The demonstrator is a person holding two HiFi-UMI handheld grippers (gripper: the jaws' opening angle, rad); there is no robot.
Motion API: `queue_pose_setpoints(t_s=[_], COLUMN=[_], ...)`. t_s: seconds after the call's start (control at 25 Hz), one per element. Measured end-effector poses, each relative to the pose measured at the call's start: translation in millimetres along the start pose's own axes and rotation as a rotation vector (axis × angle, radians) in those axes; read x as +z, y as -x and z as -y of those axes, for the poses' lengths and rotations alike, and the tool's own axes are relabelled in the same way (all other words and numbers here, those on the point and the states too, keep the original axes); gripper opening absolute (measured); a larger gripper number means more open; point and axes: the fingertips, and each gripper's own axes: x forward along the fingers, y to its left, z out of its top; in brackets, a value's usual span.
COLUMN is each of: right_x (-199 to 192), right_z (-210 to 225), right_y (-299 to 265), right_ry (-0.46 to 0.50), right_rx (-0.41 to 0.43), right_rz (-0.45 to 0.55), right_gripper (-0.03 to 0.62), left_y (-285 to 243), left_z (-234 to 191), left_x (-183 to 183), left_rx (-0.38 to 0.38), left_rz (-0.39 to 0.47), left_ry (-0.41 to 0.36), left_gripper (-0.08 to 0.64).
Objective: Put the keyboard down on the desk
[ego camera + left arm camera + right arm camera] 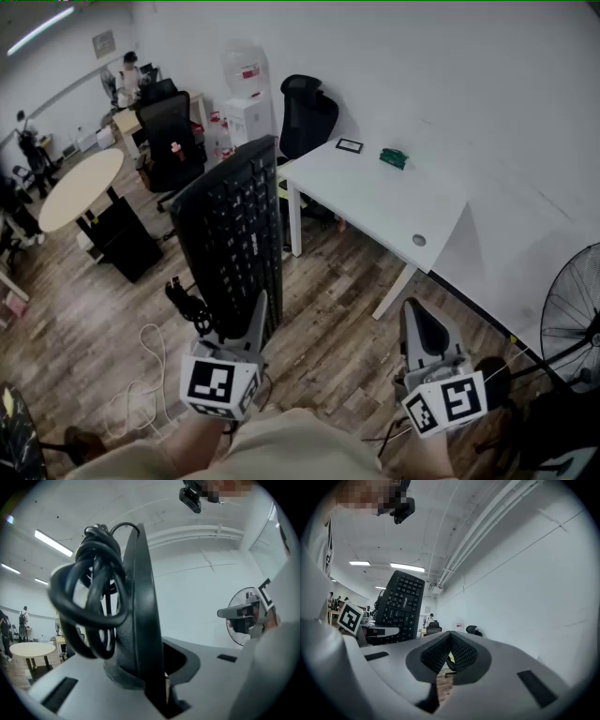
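Observation:
A black keyboard (pixel 233 232) stands on edge in the air, keys facing right, with my left gripper (pixel 242 330) shut on its near edge. Its coiled black cable (pixel 189 305) hangs at the left side. In the left gripper view the keyboard (pixel 143 616) shows edge-on between the jaws, the cable bundle (pixel 91 606) beside it. The white desk (pixel 375 199) lies beyond, to the right of the keyboard. My right gripper (pixel 427 339) is shut and holds nothing, lower right. In the right gripper view the keyboard (pixel 399 606) shows at the left, past the closed pads (pixel 449 652).
On the desk lie a small black-framed card (pixel 349 145), a green object (pixel 393 157) and a round cable hole (pixel 419 240). Black office chairs (pixel 307 112) stand behind the desk, a round table (pixel 80 187) at the left, a fan (pixel 572 317) at the right. A white cord (pixel 141 375) lies on the wooden floor.

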Motion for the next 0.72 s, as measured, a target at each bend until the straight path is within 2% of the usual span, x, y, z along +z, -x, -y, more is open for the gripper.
queue_pose_setpoints(t_s=[0.36, 0.72], right_x=[1, -13], right_z=[-4, -9], right_y=[2, 4], right_ry=[-0.028, -0.045], right_rx=[0.023, 0.030], right_rz=[0.022, -0.024], right_gripper=[0.025, 0.025], left_y=[1, -1], left_z=[0, -2], left_x=[-2, -8], left_rx=[-0.002, -0.008], left_rz=[-0.007, -0.025], left_ry=[-0.002, 0.014], left_gripper=[0.087, 0.087])
